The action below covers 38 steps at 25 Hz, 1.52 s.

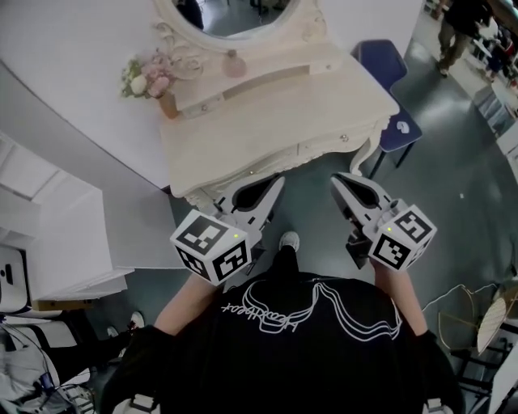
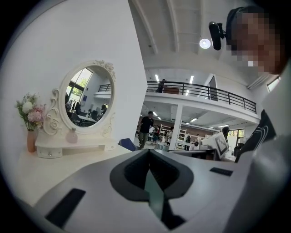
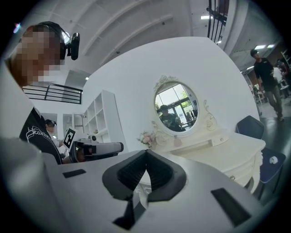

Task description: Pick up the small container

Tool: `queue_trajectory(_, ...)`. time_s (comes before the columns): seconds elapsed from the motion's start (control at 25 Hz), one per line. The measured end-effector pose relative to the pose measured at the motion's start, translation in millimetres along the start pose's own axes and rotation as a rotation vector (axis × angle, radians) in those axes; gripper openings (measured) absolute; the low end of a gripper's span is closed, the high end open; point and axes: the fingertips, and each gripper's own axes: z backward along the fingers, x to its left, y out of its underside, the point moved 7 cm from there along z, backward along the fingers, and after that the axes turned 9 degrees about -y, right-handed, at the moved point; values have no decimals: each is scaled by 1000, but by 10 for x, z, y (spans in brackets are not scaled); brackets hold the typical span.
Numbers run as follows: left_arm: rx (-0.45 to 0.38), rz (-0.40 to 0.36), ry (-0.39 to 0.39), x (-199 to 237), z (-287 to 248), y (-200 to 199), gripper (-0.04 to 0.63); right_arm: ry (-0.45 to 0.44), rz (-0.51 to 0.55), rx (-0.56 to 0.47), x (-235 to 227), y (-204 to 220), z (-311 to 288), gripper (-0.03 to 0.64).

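Observation:
The small container (image 1: 234,65) is a pale pink, round bottle on the raised shelf of the cream dressing table (image 1: 324,109), just below the oval mirror (image 1: 235,16). It also shows in the left gripper view as the container (image 2: 72,136) and in the right gripper view as the container (image 3: 176,142). My left gripper (image 1: 275,183) and right gripper (image 1: 339,179) hang side by side off the table's near edge, far short of the container. Both are shut with nothing between the jaws, as the left gripper (image 2: 148,153) and right gripper (image 3: 146,153) show up close.
A vase of pink and white flowers (image 1: 150,79) stands at the shelf's left end. A blue chair (image 1: 390,77) sits to the table's right. White shelving (image 1: 57,234) stands at the left. A person (image 1: 457,28) walks at the far right.

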Motion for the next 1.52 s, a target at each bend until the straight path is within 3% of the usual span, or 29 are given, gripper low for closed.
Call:
queue_trajectory(0.2,-26,46,-19,611,-516,-216,5,-12,-33,22,-628,-171,-515,3)
queue_trajectory(0.6,27,77,-87,1677,-1380,-487,5,-53,-76,69,-1686,-495,-1564,3)
queue_trajectory(1.04,4,35,-158,2188,-1660,-716,5,-85,-37,70,-2052,-746,-1986,5)
queue_trajectory(1.52,17,45,-267,2624,-2042,-769,7,-171,-58,127,-2613,-858,-2441,4)
